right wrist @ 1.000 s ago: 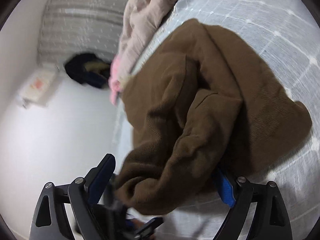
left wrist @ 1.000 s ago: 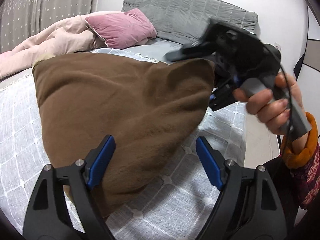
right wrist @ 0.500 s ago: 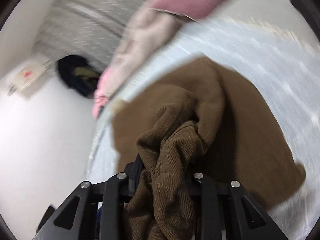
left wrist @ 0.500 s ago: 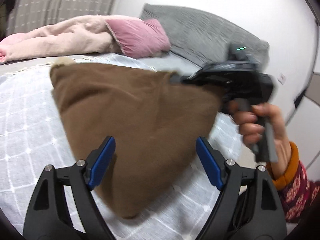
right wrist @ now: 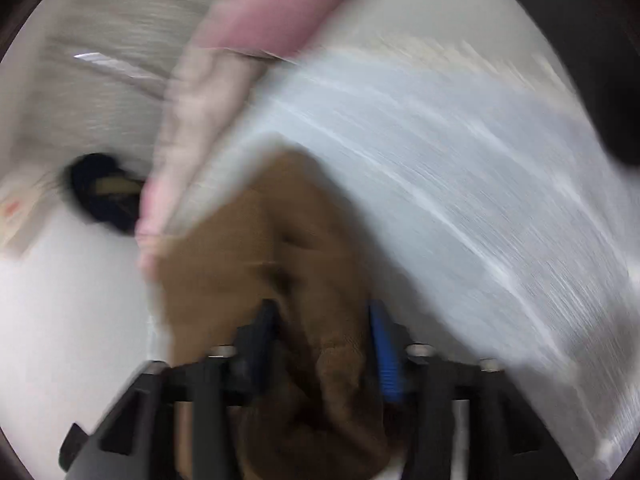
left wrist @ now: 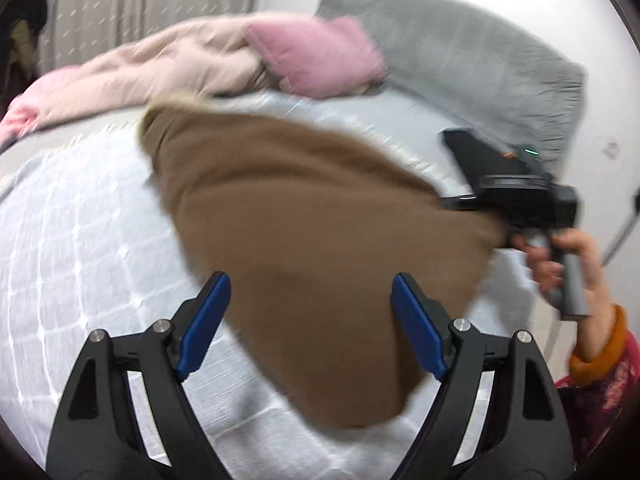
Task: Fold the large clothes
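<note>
Right wrist view: blurred brown garment (right wrist: 256, 264), any label unreadable.

A pink pillow (left wrist: 316, 56) lies at the upper middle, beside a beige blanket (left wrist: 160, 68) at the upper left. A grey headboard (left wrist: 460, 60) stands at the upper right. Curtains (left wrist: 140, 0) hang behind.

This is a bedroom in a home. A bed (left wrist: 80, 248) spread with a pale checked cover fills the view, with a grey padded headboard (left wrist: 460, 56) against the white wall at its far edge. A pink pillow (left wrist: 316, 56) and a rumpled pale pink duvet (left wrist: 152, 72) lie along the bed's far side, and patterned curtains (left wrist: 140, 0) hang behind them.
</note>
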A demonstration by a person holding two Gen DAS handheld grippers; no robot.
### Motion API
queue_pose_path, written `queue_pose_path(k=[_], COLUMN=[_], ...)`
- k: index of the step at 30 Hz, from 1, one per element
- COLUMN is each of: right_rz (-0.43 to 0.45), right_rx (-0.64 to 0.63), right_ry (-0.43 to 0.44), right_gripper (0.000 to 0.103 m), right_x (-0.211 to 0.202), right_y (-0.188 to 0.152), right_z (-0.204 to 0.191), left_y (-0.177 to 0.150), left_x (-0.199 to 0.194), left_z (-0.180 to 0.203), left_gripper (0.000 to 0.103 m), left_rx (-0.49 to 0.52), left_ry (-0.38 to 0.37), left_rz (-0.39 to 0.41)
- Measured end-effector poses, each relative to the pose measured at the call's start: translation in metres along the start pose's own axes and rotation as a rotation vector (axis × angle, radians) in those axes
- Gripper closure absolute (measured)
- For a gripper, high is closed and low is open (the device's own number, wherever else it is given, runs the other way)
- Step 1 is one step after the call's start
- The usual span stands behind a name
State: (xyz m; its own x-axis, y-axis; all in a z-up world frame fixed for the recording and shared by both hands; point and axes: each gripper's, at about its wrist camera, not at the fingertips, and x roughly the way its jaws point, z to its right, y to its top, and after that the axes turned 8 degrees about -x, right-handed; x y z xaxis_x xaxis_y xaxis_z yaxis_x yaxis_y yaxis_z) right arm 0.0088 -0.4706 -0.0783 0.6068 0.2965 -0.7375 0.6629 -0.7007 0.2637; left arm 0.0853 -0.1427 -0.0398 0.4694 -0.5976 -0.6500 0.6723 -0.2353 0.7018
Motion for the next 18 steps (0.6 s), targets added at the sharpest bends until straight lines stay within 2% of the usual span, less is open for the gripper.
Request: queue_pose_path(k=[3,5,7,10,12,13,16,17,18], right_rz=[0.026,0.107,0.123,0.045,-0.057,-0.076,-0.063,-0.056,-0.045], right_rx=[-0.02,-0.056,-0.035,0.05,0.106,0.115,0.107,0.107,0.097], right_ry=[0.094,0.168,0.269,0.416,0.446,0.442,0.492,0.494,0.483], right_gripper=[0.036,0.019,0.013,0.012,0.012,0.012,0.013,0.015,0.019], right_x=[-0.02,-0.037,-0.033,-0.001,0.037,0.049,0.062,0.062,0.063], right_y=[0.0,0.006,0.015,0.024,0.028,0.028,0.029,0.029,0.029], right_z=[0.006,0.001,0.0,0.006,0.016,0.02,0.032,0.033,0.028], left_y=[0.005,0.009,0.011,0.008,0.005,0.005,0.0,-0.005,-0.007], left_x=[0.006,0.015,0.025,0.044,0.056,0.063,0.088,0.1,0.104], left_z=[-0.028,-0.048,-0.06,-0.079,-0.09,-0.096,-0.109,-0.113,-0.113], left_gripper=[0.019,0.019,0.019,0.016,0.013,0.011,0.01,0.01,0.015], left_rx=[-0.156,-0.267,-0.351,-0.5,-0.567,-0.607,-0.717,-0.789,-0.821], left_ry=[-0.057,-0.088,-0.111,-0.187,-0.233,-0.251,-0.321,-0.368,-0.389], left_rz=[-0.013,-0.035,-0.068,-0.111,-0.129,-0.136,-0.178,-0.208,-0.214])
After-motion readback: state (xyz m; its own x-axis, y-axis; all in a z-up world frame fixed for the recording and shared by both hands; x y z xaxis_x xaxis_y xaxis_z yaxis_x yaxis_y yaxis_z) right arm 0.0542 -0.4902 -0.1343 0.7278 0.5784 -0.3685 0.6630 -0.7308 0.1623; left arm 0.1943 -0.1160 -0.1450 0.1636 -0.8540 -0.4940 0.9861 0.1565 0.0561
